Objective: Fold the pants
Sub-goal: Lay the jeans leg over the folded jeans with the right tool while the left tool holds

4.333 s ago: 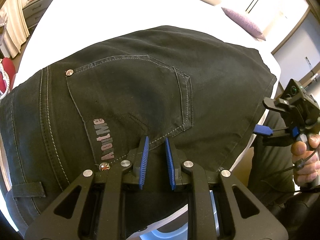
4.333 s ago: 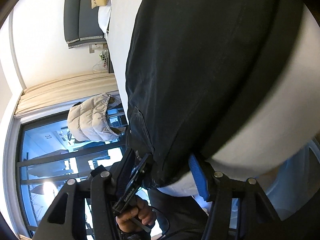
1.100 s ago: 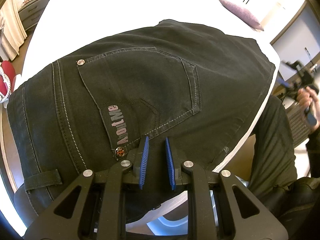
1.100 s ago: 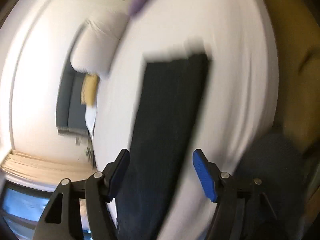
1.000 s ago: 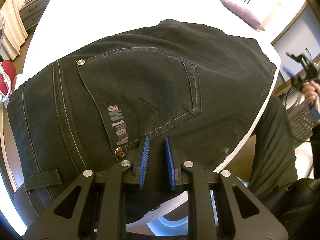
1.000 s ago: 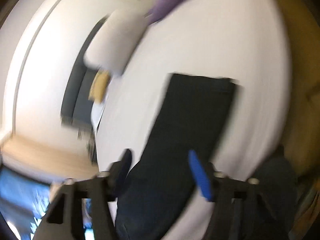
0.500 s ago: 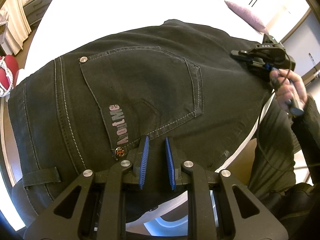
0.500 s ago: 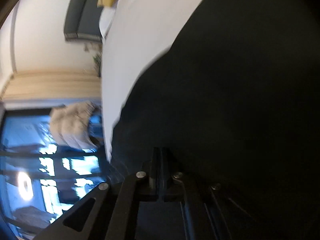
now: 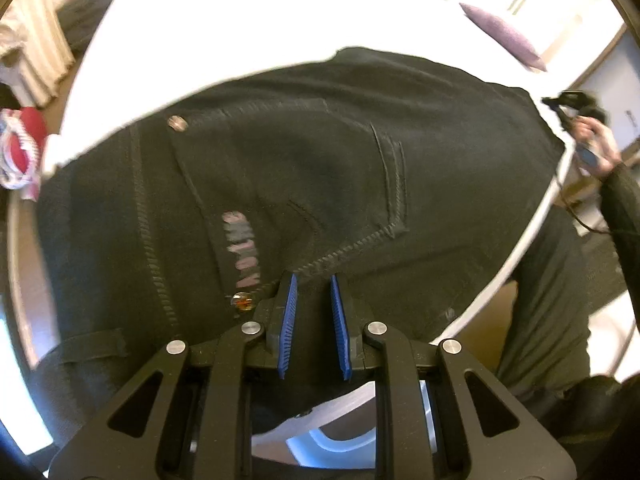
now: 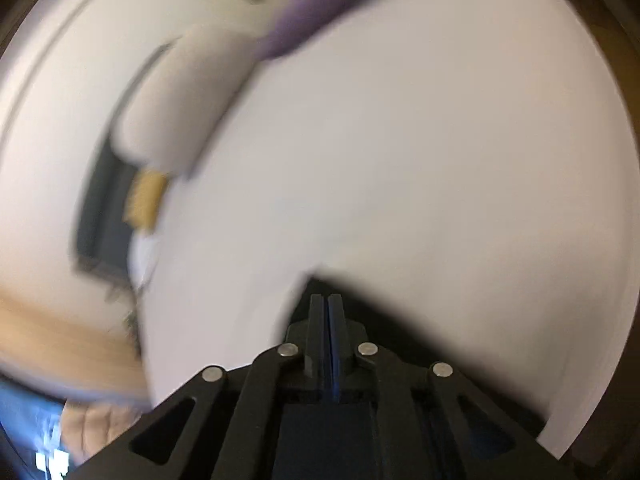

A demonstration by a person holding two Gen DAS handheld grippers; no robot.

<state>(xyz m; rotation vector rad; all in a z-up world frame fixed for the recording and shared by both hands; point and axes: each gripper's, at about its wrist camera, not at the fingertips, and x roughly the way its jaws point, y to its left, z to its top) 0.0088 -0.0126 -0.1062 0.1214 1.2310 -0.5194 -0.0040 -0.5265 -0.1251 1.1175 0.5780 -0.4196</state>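
Black jeans (image 9: 304,184) lie folded on the white bed (image 9: 200,20), back pocket and pink lettering up. My left gripper (image 9: 312,300) hovers over the near waistband end with its jaws slightly apart and nothing between them. My right gripper (image 10: 327,312) has its jaws pressed together, at the corner of the dark cloth (image 10: 384,324); whether cloth is pinched is hidden. It shows in the left wrist view (image 9: 568,104) at the far right end of the jeans.
A purple pillow (image 9: 500,36) and a white pillow (image 10: 180,112) lie at the head of the bed. A red object (image 9: 24,136) sits left of the bed. The person's dark-clothed leg (image 9: 556,300) stands by the bed's right edge.
My right gripper has swung from over the jeans out to their far right corner; its view is motion-blurred. The left gripper has barely moved and its view is blurred too.
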